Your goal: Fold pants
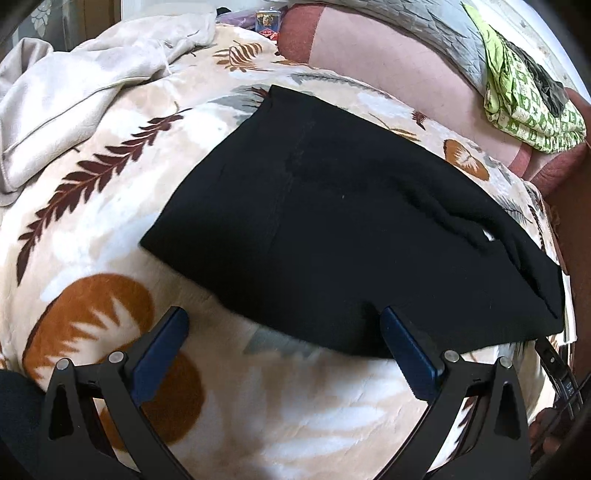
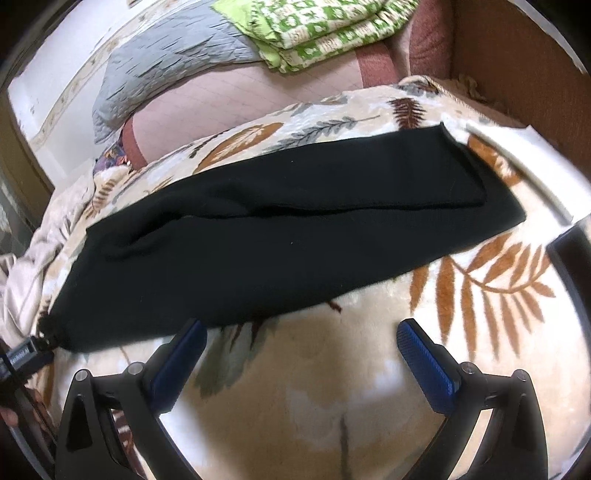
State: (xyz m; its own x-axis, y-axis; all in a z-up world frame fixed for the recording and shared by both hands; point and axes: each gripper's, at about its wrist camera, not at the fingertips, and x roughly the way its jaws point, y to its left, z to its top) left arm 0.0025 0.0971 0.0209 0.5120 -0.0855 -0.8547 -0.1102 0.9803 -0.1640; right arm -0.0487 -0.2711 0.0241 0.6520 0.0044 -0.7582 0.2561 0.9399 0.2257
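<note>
Black pants [image 1: 332, 221] lie folded lengthwise, flat on a leaf-patterned blanket [image 1: 92, 229]. In the left wrist view my left gripper [image 1: 284, 325] is open, its right finger at the near edge of the pants. In the right wrist view the pants [image 2: 277, 240] stretch as a long band from lower left to upper right. My right gripper [image 2: 303, 332] is open and empty just in front of their near edge. The left gripper's tip [image 2: 33, 354] shows at the pants' left end.
A beige cloth [image 1: 81, 85] lies bunched at the blanket's far left. A folded green patterned quilt [image 2: 314, 33] and a grey quilt [image 2: 166, 62] lie on the pink sheet [image 2: 221, 99] beyond. A brown wooden bed frame [image 2: 517, 55] stands at the right.
</note>
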